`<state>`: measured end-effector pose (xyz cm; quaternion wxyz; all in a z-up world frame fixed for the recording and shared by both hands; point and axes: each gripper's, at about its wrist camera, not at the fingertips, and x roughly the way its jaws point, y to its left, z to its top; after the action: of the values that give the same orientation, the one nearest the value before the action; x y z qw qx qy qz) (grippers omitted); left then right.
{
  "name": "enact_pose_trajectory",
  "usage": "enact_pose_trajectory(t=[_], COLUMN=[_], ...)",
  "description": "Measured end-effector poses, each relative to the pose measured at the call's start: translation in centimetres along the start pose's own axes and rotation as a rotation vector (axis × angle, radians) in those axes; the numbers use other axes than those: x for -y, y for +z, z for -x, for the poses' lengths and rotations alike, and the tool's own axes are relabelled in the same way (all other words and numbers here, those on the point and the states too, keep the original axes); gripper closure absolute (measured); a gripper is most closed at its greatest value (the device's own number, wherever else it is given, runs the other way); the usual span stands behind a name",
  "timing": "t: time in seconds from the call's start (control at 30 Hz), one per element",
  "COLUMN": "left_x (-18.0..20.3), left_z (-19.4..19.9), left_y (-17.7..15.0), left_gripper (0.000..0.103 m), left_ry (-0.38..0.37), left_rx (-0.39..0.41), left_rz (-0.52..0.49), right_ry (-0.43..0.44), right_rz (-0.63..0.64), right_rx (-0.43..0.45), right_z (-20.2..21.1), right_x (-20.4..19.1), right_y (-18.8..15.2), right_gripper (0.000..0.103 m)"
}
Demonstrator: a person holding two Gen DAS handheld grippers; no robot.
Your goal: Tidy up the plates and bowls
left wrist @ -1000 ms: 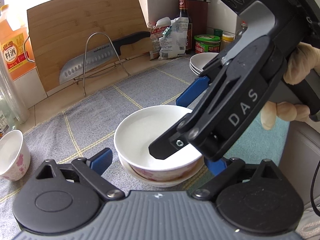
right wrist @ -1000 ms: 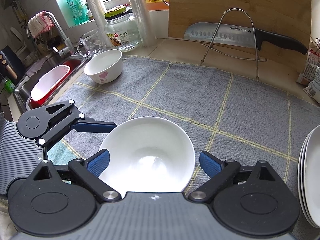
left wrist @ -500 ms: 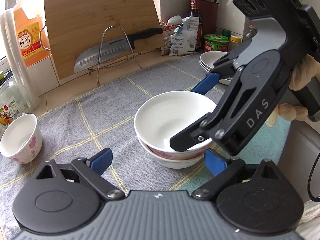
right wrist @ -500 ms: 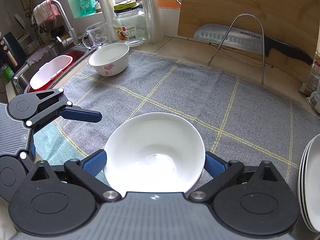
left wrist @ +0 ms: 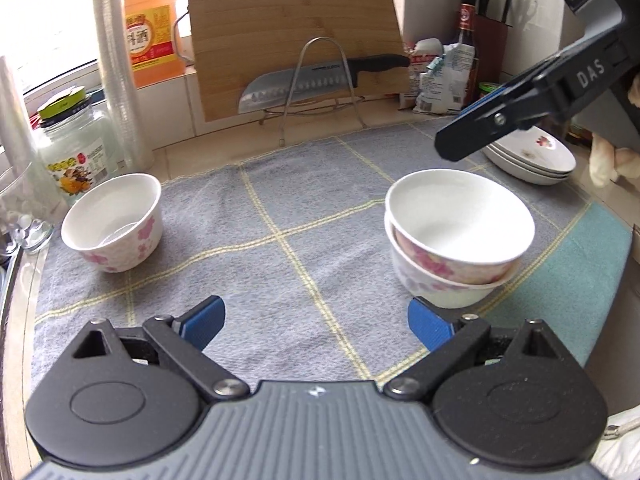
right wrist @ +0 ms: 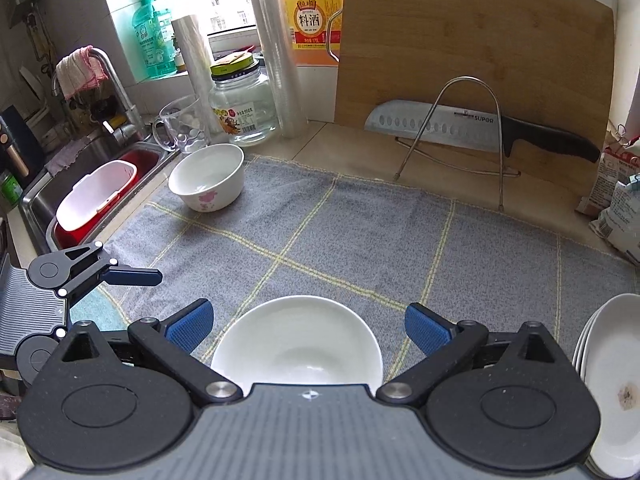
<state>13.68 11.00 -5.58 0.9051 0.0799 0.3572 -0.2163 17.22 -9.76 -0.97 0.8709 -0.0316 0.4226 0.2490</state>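
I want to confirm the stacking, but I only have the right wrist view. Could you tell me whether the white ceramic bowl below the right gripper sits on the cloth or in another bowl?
Observer: In the left wrist view, the white ceramic bowl is nested inside a second white bowl with pink flowers.
Operator: Thank you. Is the right gripper touching that stack?
Observer: No, the right gripper hangs above the stack, clear of the upper rim.
Operator: And does the left gripper hold anything?
Observer: No, the left gripper is open and empty over the grey checked cloth.
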Motion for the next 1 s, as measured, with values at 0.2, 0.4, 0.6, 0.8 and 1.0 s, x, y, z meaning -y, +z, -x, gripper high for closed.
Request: enact_pose_trajectory(t=[0.2,0.4,0.6,0.8,1.0], left_x=[-3.8,-6.8,-9.3,-11.3,-12.4], left_z=[-0.6,-1.5,-2.8,-4.5,-6.0], left_y=[-0.7,-0.6,-0.2,0.4,0.4], left_gripper=[0.005,0.005,0.005,0.005,0.005], left_ry=[0.130,0.234,0.288,0.312,0.302], left_rx=[0.010,0.029,0.061,0.078,0.073], left_rz=[0.096,0.135,0.160,0.124,0.115], right_ry=[0.022,0.079,0.135,0.178,0.213], right_rz=[0.049,0.105,0.144,0.179,0.206], right_rx=[0.012,-0.005,-0.041,-0.074,-0.114], right_z=[-1.4,-4.0,-7.3,-10.6,-14.8], right_x=[-1.8,-4.0,-5.8,-7.3,-8.4], right_y=[2.6,5.1,8.0,10.9,13.3], right_gripper=[0.000,0.000,0.000,0.000,0.000])
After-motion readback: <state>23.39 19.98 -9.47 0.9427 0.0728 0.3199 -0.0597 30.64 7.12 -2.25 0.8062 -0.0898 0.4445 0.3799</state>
